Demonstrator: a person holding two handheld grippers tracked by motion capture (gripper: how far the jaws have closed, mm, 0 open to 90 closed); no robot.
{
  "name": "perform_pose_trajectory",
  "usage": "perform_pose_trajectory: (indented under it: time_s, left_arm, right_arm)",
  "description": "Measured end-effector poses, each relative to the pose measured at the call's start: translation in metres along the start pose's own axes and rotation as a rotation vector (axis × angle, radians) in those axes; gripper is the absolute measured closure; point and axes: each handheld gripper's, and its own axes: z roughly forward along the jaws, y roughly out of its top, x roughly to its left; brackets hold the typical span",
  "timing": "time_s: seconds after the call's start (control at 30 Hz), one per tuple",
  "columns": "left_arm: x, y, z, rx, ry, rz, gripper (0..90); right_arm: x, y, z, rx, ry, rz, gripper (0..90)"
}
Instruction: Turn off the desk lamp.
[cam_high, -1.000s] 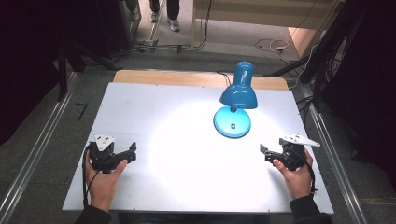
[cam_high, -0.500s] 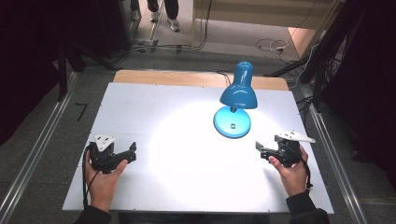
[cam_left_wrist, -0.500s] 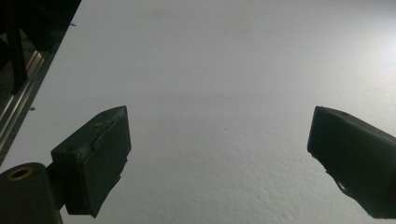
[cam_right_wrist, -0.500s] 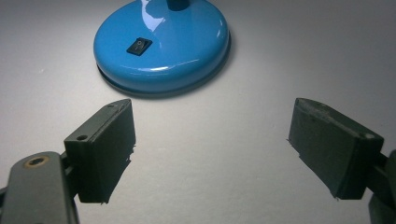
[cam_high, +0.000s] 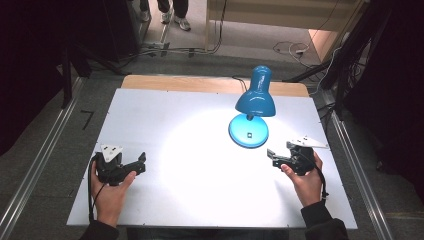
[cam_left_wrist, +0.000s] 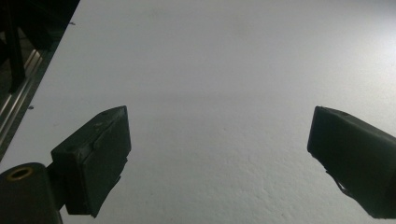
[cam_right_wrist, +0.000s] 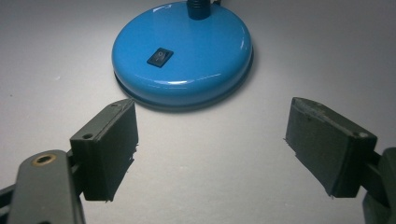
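A blue desk lamp (cam_high: 255, 102) stands lit on the white table (cam_high: 165, 115), its round base (cam_high: 248, 130) right of centre. The base (cam_right_wrist: 184, 53) carries a black rocker switch (cam_right_wrist: 159, 57). My right gripper (cam_high: 274, 155) is held low at the right, open, its jaws pointing at the base from a short distance. In the right gripper view the open gripper (cam_right_wrist: 210, 144) has nothing between its jaws. My left gripper (cam_high: 141, 162) rests at the front left, open and empty, over bare table (cam_left_wrist: 219, 116).
A wooden strip (cam_high: 200, 84) runs along the table's far edge. Metal rails (cam_high: 35, 165) flank the table on both sides. Cables (cam_high: 290, 47) lie on the floor beyond. A person's feet (cam_high: 172, 17) stand at the back.
My right gripper has moved left and slightly forward toward the lamp base. The left gripper has stayed in place.
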Motion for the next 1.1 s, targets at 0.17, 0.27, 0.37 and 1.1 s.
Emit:
perform_pose_trajectory:
  time_s: [0.17, 0.27, 0.37, 1.1]
  left_arm:
    - [0.000, 0.000, 0.000, -0.002, -0.001, 0.002, 6.7]
    - [0.000, 0.000, -0.001, -0.001, -0.001, 0.003, 6.7]
    - [0.000, 0.000, -0.001, 0.000, -0.002, 0.003, 6.7]
    - [0.000, 0.000, -0.001, -0.001, -0.007, 0.000, 6.7]
  right_arm:
    - [0.003, 0.004, 0.004, 0.001, 0.007, 0.001, 17.0]
    - [0.004, 0.005, 0.005, 0.002, 0.012, -0.002, 17.3]
    - [0.007, 0.007, 0.008, 0.001, 0.017, -0.005, 17.8]
    - [0.017, 0.016, 0.022, 0.001, 0.033, -0.014, 24.0]
